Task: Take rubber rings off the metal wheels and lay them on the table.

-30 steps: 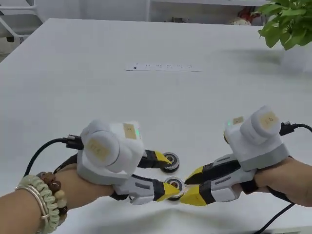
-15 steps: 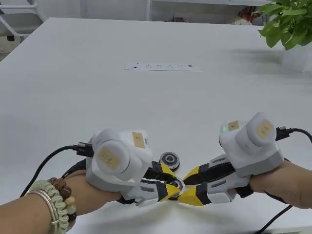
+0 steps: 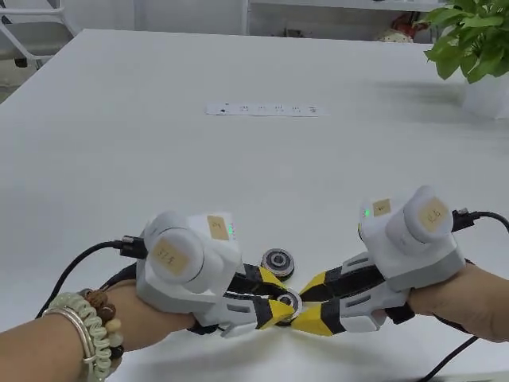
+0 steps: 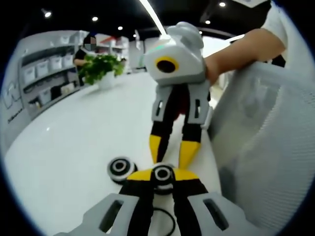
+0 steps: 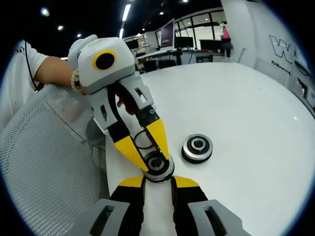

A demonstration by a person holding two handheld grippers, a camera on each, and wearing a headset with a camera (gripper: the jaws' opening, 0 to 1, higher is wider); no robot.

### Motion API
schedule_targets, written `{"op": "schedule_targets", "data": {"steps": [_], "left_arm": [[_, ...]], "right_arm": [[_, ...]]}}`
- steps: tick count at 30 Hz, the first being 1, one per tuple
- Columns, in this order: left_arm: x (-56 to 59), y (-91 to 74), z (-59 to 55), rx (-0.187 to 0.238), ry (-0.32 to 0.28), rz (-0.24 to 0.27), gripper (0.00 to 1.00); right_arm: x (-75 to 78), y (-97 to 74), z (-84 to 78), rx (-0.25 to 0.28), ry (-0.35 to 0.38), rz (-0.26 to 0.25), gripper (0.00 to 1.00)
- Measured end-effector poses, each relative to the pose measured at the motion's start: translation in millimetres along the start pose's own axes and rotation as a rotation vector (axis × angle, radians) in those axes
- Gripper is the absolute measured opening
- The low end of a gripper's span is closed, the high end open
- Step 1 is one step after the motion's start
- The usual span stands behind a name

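Left tool has closed onto the near wheel, lower centre; right tool meets its rim, clamped or not I cannot tell. Pulling could twist it loose.

The two grippers meet tip to tip near the front edge of the tabletop. The left gripper has its fingers closed round the near wheel. The right gripper comes in from the right, tips right at that wheel, so the way between them is blocked. The far wheel lies flat just beyond, barring a straight reach forward. Past it the tabletop is open up to a power strip and a plant at the far right.
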State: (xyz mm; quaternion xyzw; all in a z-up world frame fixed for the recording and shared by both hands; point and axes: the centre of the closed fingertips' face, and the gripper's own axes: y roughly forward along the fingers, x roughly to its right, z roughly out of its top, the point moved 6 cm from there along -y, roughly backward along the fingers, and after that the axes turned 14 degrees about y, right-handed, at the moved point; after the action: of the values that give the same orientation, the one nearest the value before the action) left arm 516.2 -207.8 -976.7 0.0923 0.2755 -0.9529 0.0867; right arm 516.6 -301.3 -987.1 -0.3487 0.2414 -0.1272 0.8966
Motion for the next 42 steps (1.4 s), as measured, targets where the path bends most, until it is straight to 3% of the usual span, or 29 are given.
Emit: {"op": "schedule_targets", "data": {"steps": [9, 21, 31, 36, 42], "left_arm": [[-0.4, -0.8, -0.5, 0.003, -0.019, 0.006, 0.15], [-1.0, -2.3, -0.8, 0.001, -0.028, 0.010, 0.14], [-1.0, -2.7, -1.1, 0.002, -0.025, 0.010, 0.14], [-0.9, -2.7, -1.3, 0.004, -0.020, 0.007, 0.15], [-1.0, -3.0, -1.8, 0.008, -0.023, 0.008, 0.15]], "right_arm": [[0.4, -1.2, 0.2, 0.001, -0.015, -0.004, 0.14], [1.9, -2.8, 0.6, 0.003, -0.022, -0.013, 0.00], [6.5, -3.5, 2.5, 0.008, 0.002, -0.048, 0.00], [3.2, -3.0, 0.1, 0.005, 0.040, -0.016, 0.00], [-2.2, -2.3, 1.7, -0.015, 0.004, -0.014, 0.04]]}}
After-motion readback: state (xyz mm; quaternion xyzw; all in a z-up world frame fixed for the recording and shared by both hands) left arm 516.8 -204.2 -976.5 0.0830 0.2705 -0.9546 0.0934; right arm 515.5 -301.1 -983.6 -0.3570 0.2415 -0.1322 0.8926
